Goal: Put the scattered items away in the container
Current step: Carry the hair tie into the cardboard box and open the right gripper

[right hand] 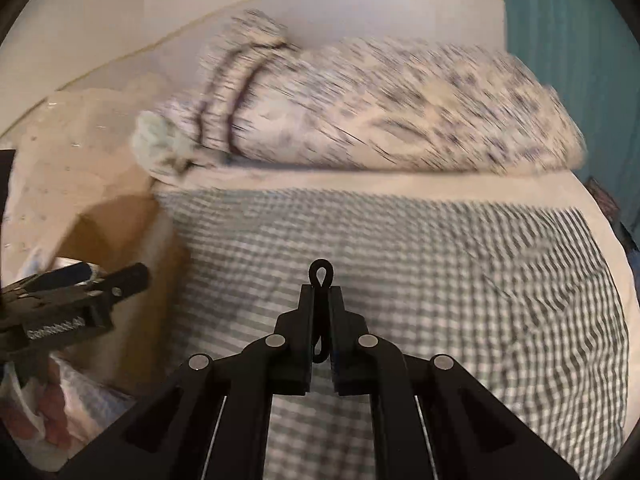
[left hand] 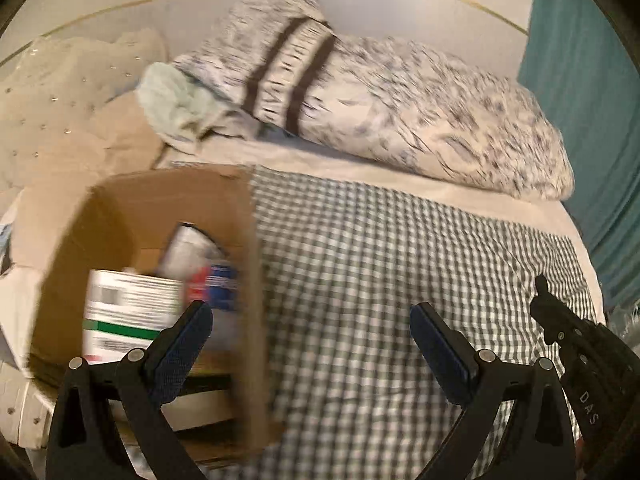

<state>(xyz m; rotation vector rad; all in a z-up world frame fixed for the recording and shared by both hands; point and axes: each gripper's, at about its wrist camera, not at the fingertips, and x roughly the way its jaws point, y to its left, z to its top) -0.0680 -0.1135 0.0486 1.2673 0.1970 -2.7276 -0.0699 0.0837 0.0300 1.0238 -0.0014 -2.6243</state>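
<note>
An open cardboard box [left hand: 248,264] stands on the checked blanket [left hand: 380,264] at the left. Inside it lie a white carton with a green stripe [left hand: 128,312], a red and blue item [left hand: 214,284] and a grey packet [left hand: 188,248]. My left gripper [left hand: 310,320] is open and empty, its left finger over the box and its right finger over the blanket. My right gripper [right hand: 321,292] is shut on a thin black elastic loop [right hand: 321,271] and holds it above the blanket [right hand: 440,280]. The box [right hand: 132,232] shows at the left of the right wrist view, with the left gripper [right hand: 100,284] beside it.
A patterned pillow [left hand: 400,108] and a beige studded cushion [left hand: 60,92] lie at the bed's head, with a pale green cloth [left hand: 172,100] between them. A teal curtain [left hand: 592,100] hangs at the right. The right gripper [left hand: 576,344] shows at the left wrist view's right edge.
</note>
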